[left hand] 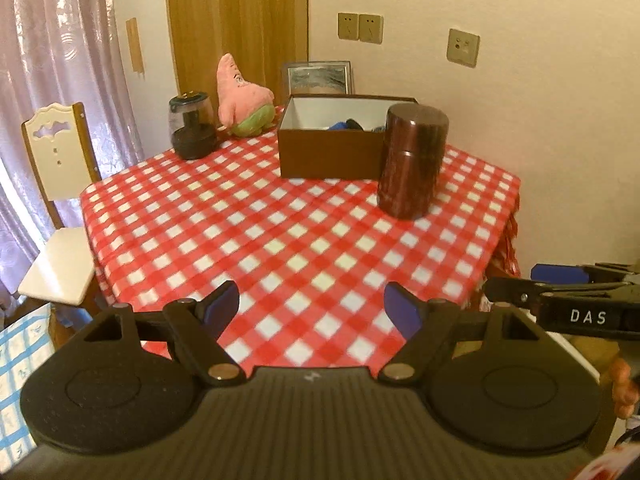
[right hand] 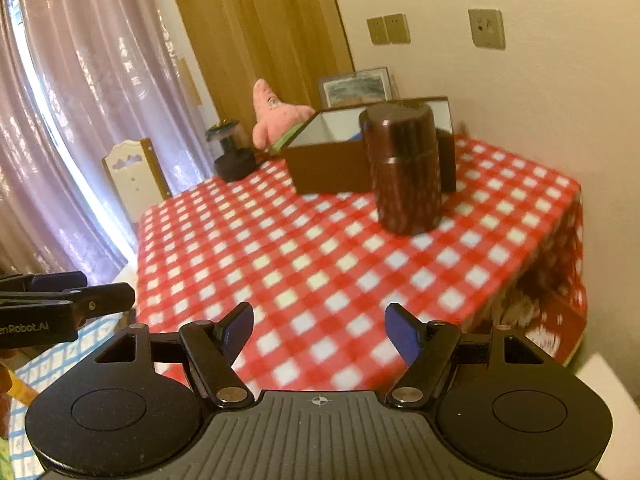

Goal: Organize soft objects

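Checked table [left hand: 280, 240]: pink plush [left hand: 240, 96] far beyond empty left gripper [left hand: 312, 312].

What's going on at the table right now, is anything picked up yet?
Nothing is held yet. Both the left gripper and the right gripper are open and empty over the near edge of the checkered table. The pink starfish plush sits at the far side, left of the open brown box, which already has something blue inside. A dark cylindrical canister stands in front of the box's right corner.
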